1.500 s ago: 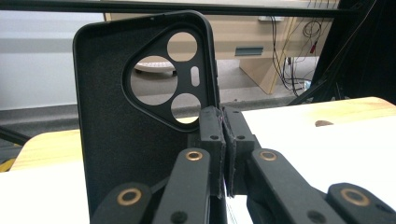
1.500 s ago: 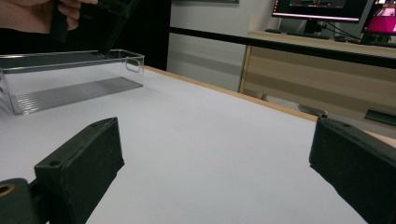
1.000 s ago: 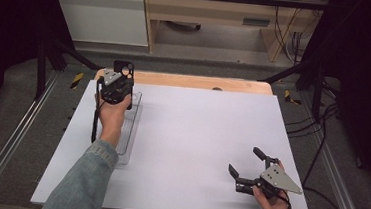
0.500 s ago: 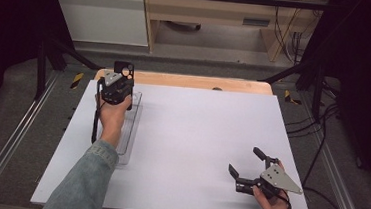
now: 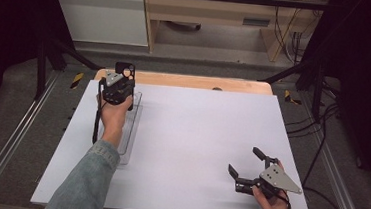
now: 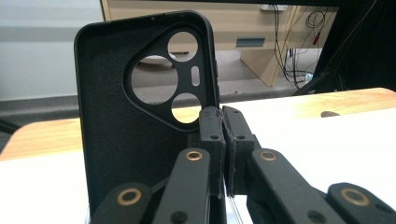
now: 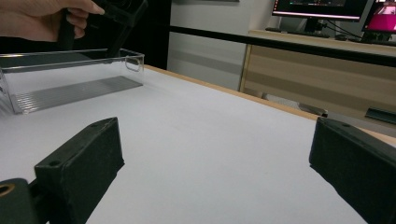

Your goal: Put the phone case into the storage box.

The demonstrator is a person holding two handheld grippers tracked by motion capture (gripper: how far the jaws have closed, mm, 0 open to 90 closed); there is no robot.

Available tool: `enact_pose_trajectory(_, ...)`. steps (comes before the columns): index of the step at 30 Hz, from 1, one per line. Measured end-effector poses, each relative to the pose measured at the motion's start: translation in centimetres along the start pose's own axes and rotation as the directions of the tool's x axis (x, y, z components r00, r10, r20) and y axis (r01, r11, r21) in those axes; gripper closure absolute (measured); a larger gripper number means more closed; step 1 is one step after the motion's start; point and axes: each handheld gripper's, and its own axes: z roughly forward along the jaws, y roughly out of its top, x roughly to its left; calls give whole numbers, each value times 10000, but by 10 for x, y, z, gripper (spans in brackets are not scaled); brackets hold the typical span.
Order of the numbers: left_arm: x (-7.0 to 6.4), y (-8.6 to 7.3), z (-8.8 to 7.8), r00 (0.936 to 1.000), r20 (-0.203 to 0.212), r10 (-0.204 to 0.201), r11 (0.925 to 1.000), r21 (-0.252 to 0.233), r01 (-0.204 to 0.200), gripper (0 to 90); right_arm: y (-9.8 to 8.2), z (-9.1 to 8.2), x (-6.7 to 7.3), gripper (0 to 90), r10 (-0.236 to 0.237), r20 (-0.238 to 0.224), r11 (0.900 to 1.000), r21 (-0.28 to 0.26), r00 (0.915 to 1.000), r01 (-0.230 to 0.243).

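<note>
High view — the left claw (image 5: 124, 74), at the far left of the white desk (image 5: 196, 135), holds a black phone case (image 5: 125, 69) above the far end of a clear tray (image 5: 130, 130); the right claw (image 5: 247, 165) rests near right, jaws wide. Left gripper view — jaws pinch the case's (image 6: 140, 126) edge, upright. Right gripper view — jaws spread, nothing between them; the tray (image 7: 70, 74) lies far left.

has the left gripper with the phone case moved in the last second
No. In the high view the left gripper holds the phone case at the same spot over the clear tray's far end.
</note>
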Motion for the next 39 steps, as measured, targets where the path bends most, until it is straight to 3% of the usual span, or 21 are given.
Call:
enact_pose_trajectory(13,0,-5,5,9998,-79,166,9989,442,-162,877,0,-1,-1,32,81,8,10000,-51,10000,-81)
enact_pose_trajectory(39,1,-6,6,9998,-102,179,9980,610,-173,877,1,-1,-2,32,125,23,9999,-93,9999,-125)
